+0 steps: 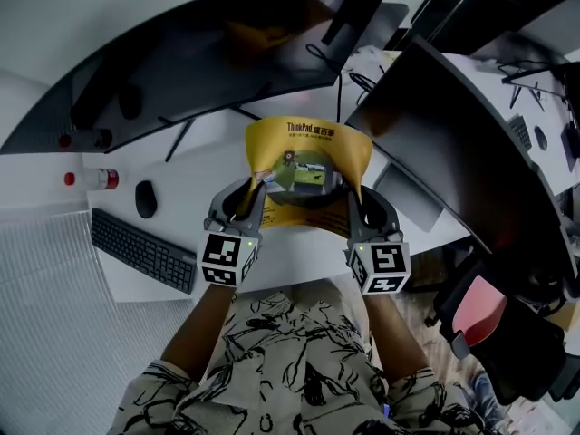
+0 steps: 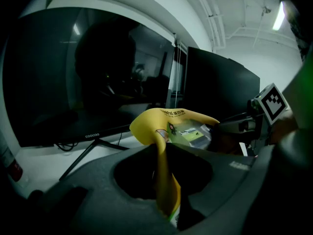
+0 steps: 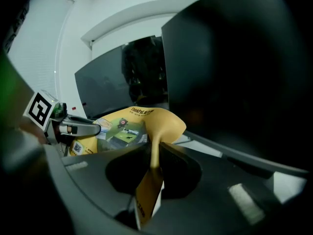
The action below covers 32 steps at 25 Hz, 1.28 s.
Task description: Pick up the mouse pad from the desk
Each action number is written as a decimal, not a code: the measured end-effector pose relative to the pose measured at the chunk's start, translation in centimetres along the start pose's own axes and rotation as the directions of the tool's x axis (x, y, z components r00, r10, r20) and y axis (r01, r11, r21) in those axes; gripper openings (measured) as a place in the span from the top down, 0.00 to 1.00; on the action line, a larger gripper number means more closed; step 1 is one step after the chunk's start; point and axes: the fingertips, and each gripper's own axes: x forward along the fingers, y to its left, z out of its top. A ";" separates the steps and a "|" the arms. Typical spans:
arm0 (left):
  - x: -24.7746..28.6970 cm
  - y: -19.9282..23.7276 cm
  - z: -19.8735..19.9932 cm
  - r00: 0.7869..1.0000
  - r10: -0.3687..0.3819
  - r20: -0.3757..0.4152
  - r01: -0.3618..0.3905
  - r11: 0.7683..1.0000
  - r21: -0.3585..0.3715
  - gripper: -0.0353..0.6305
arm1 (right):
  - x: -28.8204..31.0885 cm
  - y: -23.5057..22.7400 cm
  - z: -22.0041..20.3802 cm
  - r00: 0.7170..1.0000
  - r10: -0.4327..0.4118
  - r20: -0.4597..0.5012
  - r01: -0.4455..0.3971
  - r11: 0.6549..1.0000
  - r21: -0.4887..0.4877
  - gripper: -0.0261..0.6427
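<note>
The yellow mouse pad [image 1: 308,157] with a green printed picture hangs in the air above the white desk [image 1: 217,166], sagging in the middle. My left gripper [image 1: 255,191] is shut on its near left edge, and my right gripper [image 1: 352,198] is shut on its near right edge. In the left gripper view the mouse pad [image 2: 164,131] runs as a thin yellow sheet between the dark jaws. The right gripper view shows the mouse pad [image 3: 146,124] pinched the same way, with the left gripper [image 3: 73,127] across from it.
A large curved monitor [image 1: 208,53] stands behind the pad and a second dark monitor [image 1: 471,143] at the right. A black keyboard [image 1: 143,250] and black mouse [image 1: 145,198] lie at the left, near a red-capped bottle [image 1: 95,178]. A chair [image 1: 507,333] is at the lower right.
</note>
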 end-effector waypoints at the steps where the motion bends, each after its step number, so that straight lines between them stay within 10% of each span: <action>1: -0.3 0.1 0.7 1.000 0.004 0.014 -0.004 1.000 0.005 0.84 | -0.2 0.1 0.8 1.000 0.005 0.016 -0.005 1.000 -0.012 0.87; 15: -6.3 -0.4 12.0 0.964 0.021 0.266 -0.049 0.994 0.100 0.83 | -5.3 1.8 11.9 0.961 0.045 0.272 -0.020 0.995 -0.094 0.86; 32: -13.3 -1.9 23.0 0.869 0.035 0.493 -0.134 0.977 0.167 0.83 | -11.4 4.0 22.5 0.880 0.073 0.469 0.018 0.982 -0.188 0.86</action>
